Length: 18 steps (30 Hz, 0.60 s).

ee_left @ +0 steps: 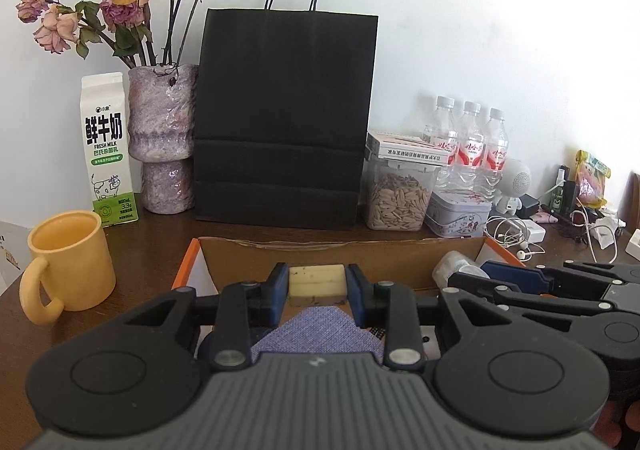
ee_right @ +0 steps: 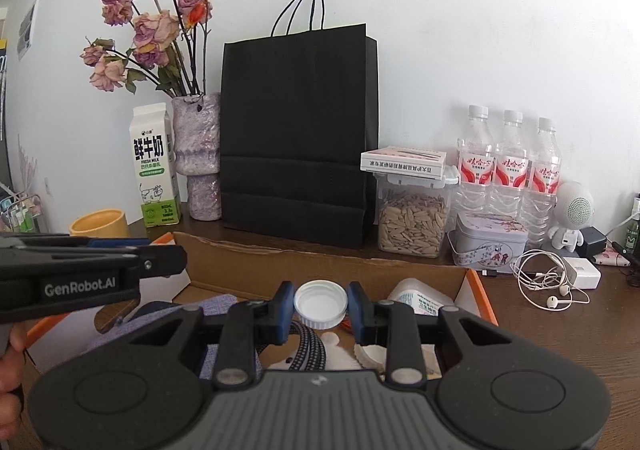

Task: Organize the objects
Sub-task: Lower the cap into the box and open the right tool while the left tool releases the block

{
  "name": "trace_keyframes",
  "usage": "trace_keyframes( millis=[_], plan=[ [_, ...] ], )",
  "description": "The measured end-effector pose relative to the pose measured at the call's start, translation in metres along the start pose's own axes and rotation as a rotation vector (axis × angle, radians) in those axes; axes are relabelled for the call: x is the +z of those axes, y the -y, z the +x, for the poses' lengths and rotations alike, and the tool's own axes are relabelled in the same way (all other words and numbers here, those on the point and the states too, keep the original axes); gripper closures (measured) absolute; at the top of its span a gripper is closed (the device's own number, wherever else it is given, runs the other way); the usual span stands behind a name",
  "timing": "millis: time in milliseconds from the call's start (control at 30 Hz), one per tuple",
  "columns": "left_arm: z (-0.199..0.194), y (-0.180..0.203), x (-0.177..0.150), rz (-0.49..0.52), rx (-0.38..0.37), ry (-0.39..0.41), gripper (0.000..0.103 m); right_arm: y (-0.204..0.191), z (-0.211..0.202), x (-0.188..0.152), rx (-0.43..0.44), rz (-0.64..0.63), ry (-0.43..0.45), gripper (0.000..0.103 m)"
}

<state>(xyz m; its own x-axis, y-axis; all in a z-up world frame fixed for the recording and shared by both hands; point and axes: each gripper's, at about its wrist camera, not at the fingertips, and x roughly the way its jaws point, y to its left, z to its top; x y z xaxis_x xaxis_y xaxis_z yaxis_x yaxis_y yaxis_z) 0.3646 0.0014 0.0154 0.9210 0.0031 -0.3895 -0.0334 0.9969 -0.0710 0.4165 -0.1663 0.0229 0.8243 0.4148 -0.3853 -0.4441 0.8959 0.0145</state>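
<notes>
Left gripper [ee_left: 317, 287] squeezing soap [ee_left: 317, 284], over box [ee_left: 340, 250] near table's front edge. Right gripper [ee_right: 320, 306] squeezing white cap [ee_right: 320, 304], over same box. Black bag [ee_left: 286, 121] behind box, by wall. Yellow mug [ee_left: 70, 262] left of box.

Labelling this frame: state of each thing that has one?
Left tongs: shut on soap bar.
Right tongs: shut on white-capped bottle.
Cardboard box: open, things inside.
Yellow mug: upright, looks empty.
Milk carton: upright, closed.
Water bottles: upright, capped.
Seed jar: lidded.
</notes>
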Motion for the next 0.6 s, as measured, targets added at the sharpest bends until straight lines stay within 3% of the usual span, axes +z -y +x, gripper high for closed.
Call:
trace_keyframes(
  millis=[100,167,233,267,300,367,600],
  plan=[
    [-0.0013,0.0001,-0.0018,0.001,0.007,0.005,0.068,-0.0002,0.0004,-0.0025,-0.004,-0.002,-0.01,0.075],
    [-0.0027,-0.0015,-0.001,-0.003,0.017,0.015,0.053,-0.0004,0.0007,-0.0038,-0.015,0.0,-0.018,0.071],
    [-0.0041,-0.0038,-0.0003,-0.01,0.029,0.03,0.022,0.0006,0.0015,-0.0046,-0.038,0.003,-0.031,0.048],
    [-0.0048,-0.0044,0.0002,-0.013,0.037,0.04,0.015,0.001,0.002,-0.0048,-0.051,0.004,-0.033,0.026],
    [-0.0051,-0.0049,0.0005,-0.018,0.051,0.045,0.0,0.0012,0.0022,-0.0049,-0.059,0.003,-0.031,0.007],
    [-0.0057,-0.0057,0.0011,-0.026,0.082,0.059,0.0,0.0016,0.0005,-0.0047,-0.067,0.006,-0.014,0.0],
    [-0.005,-0.0063,0.001,-0.031,0.074,0.045,0.0,0.0025,0.0019,-0.0046,-0.077,0.009,-0.025,0.0]
  ],
)
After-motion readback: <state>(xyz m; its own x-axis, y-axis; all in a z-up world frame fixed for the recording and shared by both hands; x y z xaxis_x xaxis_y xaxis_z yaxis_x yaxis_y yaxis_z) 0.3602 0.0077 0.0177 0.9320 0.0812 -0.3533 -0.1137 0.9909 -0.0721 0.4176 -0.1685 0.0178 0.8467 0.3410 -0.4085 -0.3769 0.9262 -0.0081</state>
